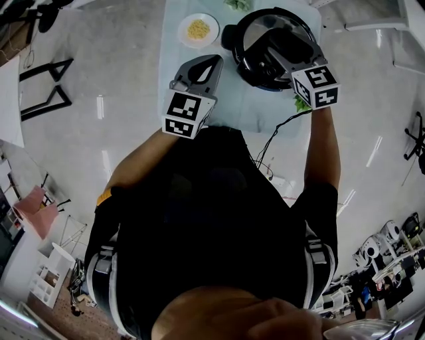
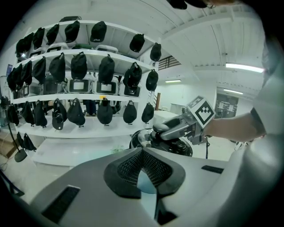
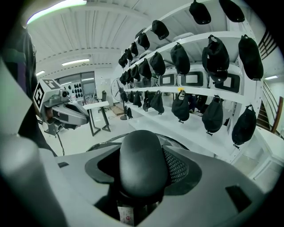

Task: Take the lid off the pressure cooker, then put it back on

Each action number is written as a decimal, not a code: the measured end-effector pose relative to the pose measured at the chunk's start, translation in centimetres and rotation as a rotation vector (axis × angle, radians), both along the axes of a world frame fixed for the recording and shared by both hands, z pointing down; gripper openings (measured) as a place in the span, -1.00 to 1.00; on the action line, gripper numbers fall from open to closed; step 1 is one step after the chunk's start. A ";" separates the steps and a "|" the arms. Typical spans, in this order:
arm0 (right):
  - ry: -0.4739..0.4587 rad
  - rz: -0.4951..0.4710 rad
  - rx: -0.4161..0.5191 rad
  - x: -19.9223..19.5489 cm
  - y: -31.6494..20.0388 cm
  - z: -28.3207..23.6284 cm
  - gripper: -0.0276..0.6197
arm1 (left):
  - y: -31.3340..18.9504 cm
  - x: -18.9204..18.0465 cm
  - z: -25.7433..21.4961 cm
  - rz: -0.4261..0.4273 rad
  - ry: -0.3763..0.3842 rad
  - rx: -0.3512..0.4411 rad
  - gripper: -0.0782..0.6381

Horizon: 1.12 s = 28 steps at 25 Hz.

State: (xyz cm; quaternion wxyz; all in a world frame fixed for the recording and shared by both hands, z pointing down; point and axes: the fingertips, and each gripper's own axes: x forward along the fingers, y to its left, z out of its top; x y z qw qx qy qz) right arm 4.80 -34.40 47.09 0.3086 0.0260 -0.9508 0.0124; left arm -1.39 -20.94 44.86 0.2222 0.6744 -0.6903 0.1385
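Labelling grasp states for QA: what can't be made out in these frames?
- Lid seated or lifted: in the head view the right gripper covers its middle; in the right gripper view the lid handle blocks the rim.
- Food on the plate: head view, too small to identify.
- Greens: head view, cut off by the top edge.

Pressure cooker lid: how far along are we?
Done: nothing I can confirm; the lid appears to sit on the cooker. In hand: the right gripper is shut on the lid handle; the left gripper is shut, empty, apart. Left: apparently lifting the lid off and reseating it.
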 end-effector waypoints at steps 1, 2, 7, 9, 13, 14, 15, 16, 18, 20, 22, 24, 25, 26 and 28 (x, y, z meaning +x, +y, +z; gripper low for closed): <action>-0.001 -0.007 0.004 0.0 0.0 0.0 -0.02 | 0.0 -0.1 0.0 0.002 0.000 0.000 -0.76; -0.002 -0.015 0.010 0.0 0.0 0.0 -0.02 | 0.0 -0.1 0.1 0.004 0.000 -0.002 -0.76; 0.005 -0.011 0.044 -0.2 0.1 -0.5 -0.02 | 0.0 -0.2 0.3 0.013 0.001 -0.010 -0.76; 0.001 0.003 0.034 -0.1 0.0 -0.4 -0.02 | -0.1 0.1 0.4 0.022 0.004 -0.010 -0.76; -0.027 0.005 0.004 0.2 0.0 -0.1 -0.02 | -0.1 0.5 0.3 0.038 0.002 -0.007 -0.76; -0.034 0.000 0.004 0.2 0.0 -0.2 -0.02 | -0.1 0.6 0.2 0.042 0.000 -0.007 -0.76; -0.038 -0.006 0.006 0.3 0.0 -0.2 -0.02 | -0.1 0.7 0.1 0.046 -0.001 -0.006 -0.76; -0.040 -0.011 0.008 0.3 0.0 -0.2 -0.02 | -0.2 0.8 0.0 0.049 -0.002 -0.005 -0.76; -0.037 -0.015 0.010 0.3 0.0 -0.2 -0.02 | -0.3 1.0 -0.1 0.057 -0.004 -0.003 -0.76; -0.032 0.000 0.019 0.2 0.0 0.0 -0.02 | -0.4 1.3 -0.3 0.063 -0.004 0.001 -0.76; -0.030 0.032 0.039 0.1 -0.1 0.1 -0.01 | -0.6 1.6 -0.6 0.067 -0.001 0.011 -0.76; -0.030 0.064 0.050 0.1 -0.3 0.2 0.00 | -0.6 2.0 -0.8 0.073 0.002 0.018 -0.76; -0.030 0.075 0.050 0.2 -0.3 0.3 0.00 | -0.6 2.2 -1.0 0.076 0.002 0.022 -0.76; -0.029 0.080 0.048 0.2 -0.3 0.3 0.00 | -0.5 2.3 -1.1 0.077 0.001 0.025 -0.76; -0.029 0.076 0.045 0.1 -0.3 0.5 0.00 | -0.4 2.3 -1.3 0.080 0.000 0.031 -0.76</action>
